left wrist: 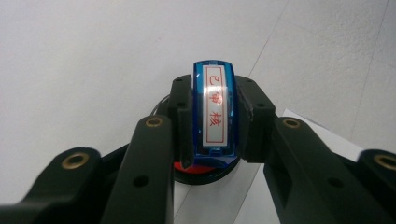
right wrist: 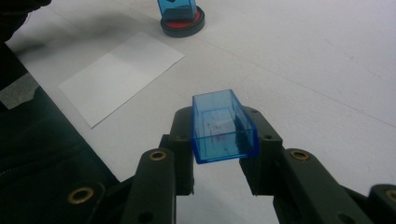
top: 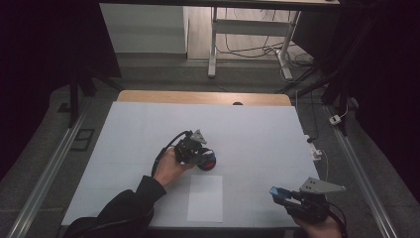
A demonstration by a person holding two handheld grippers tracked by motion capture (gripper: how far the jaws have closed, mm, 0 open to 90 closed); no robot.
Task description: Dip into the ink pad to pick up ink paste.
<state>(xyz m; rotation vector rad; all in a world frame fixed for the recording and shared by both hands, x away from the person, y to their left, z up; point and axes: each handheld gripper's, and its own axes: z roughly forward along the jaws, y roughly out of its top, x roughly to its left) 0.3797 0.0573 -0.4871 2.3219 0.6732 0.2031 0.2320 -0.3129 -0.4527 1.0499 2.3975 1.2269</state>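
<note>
Stamp (left wrist: 214, 112) stands upright on ink pad (left wrist: 205, 169)

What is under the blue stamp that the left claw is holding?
Under the blue stamp sits a round black ink pad with red ink. Where the stamp's bottom meets the ink is covered by the stamp itself.

One blue transparent plastic stamp (left wrist: 215, 112), one blue transparent plastic cap (right wrist: 223, 127), one round black-and-red ink pad (right wrist: 183, 25), one white paper sheet (top: 205, 197).
</note>
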